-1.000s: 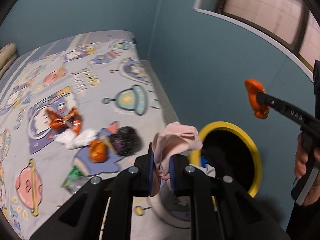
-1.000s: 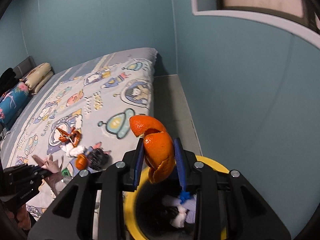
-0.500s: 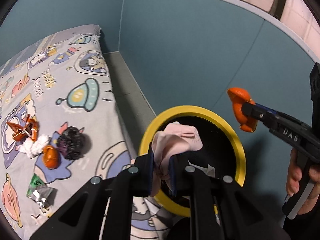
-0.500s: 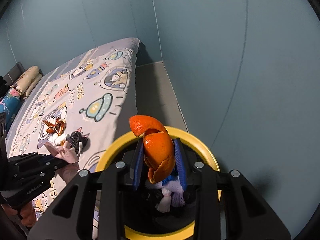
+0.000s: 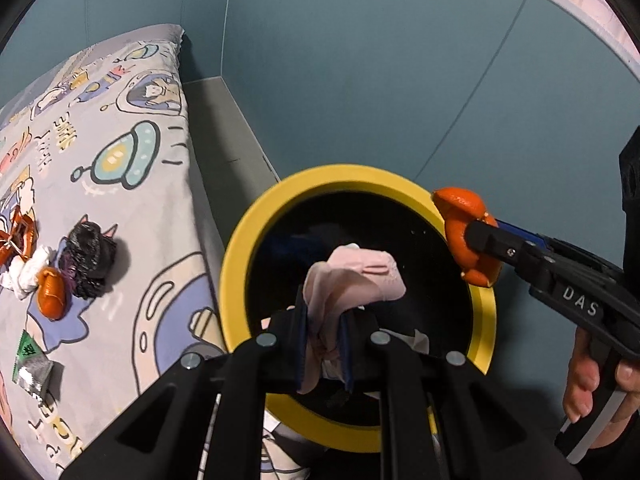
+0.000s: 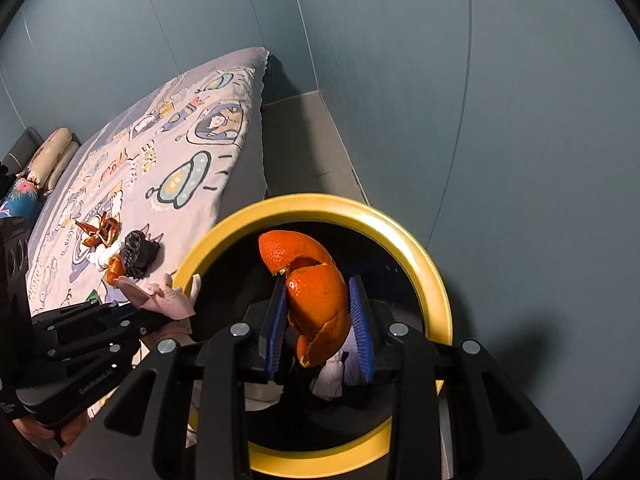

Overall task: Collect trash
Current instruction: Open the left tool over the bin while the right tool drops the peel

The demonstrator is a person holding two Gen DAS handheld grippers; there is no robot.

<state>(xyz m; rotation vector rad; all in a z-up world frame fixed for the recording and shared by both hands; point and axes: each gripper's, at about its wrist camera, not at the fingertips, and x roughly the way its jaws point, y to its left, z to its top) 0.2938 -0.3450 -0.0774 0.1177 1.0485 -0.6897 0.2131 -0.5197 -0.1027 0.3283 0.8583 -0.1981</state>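
Observation:
A yellow-rimmed black bin [image 5: 256, 236] stands on the floor beside the bed and also shows in the right wrist view [image 6: 424, 264]. My left gripper [image 5: 324, 320] is shut on a crumpled pink tissue [image 5: 356, 276] and holds it over the bin's mouth. My right gripper [image 6: 320, 312] is shut on an orange peel [image 6: 316, 284] above the bin; the peel also shows in the left wrist view [image 5: 464, 236]. White and pale trash lies inside the bin [image 6: 332, 376].
On the cartoon bedsheet [image 5: 120, 120] lie a black wad [image 5: 90, 256], an orange peel piece [image 5: 50, 294], white tissue [image 5: 24, 276], an orange wrapper [image 5: 18, 236] and a green packet [image 5: 30, 364]. A teal wall [image 5: 400, 80] stands behind the bin. Pillows [image 6: 52, 156] lie at the bed's head.
Both grippers have moved from above the bed and floor to over the bin's mouth, each still holding its piece. The bin now fills the lower middle of both views.

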